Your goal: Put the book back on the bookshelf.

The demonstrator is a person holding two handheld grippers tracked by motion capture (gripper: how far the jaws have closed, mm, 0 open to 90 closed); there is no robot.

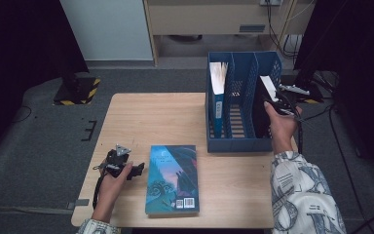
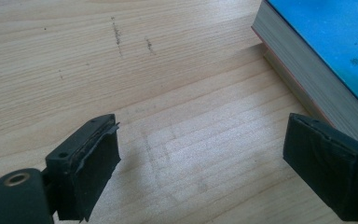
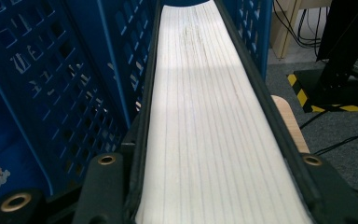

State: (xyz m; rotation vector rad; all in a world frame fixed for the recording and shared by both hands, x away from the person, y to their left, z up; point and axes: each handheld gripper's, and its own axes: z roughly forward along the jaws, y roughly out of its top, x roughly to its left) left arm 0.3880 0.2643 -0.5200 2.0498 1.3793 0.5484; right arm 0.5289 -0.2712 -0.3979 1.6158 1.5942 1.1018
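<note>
While the high view places the right gripper (image 1: 278, 100) at the rightmost slot of the blue file rack (image 1: 238, 97), its own view shows more: fingers clamped on a dark-covered book (image 3: 205, 121), white page edges facing the camera, blue mesh wall just left. Left gripper (image 1: 126, 168) rests near-left on the surface (image 1: 141, 117); its own view shows fingers spread, nothing between them, and the page edges of a blue book (image 2: 326, 51) lying flat just to their right.
</note>
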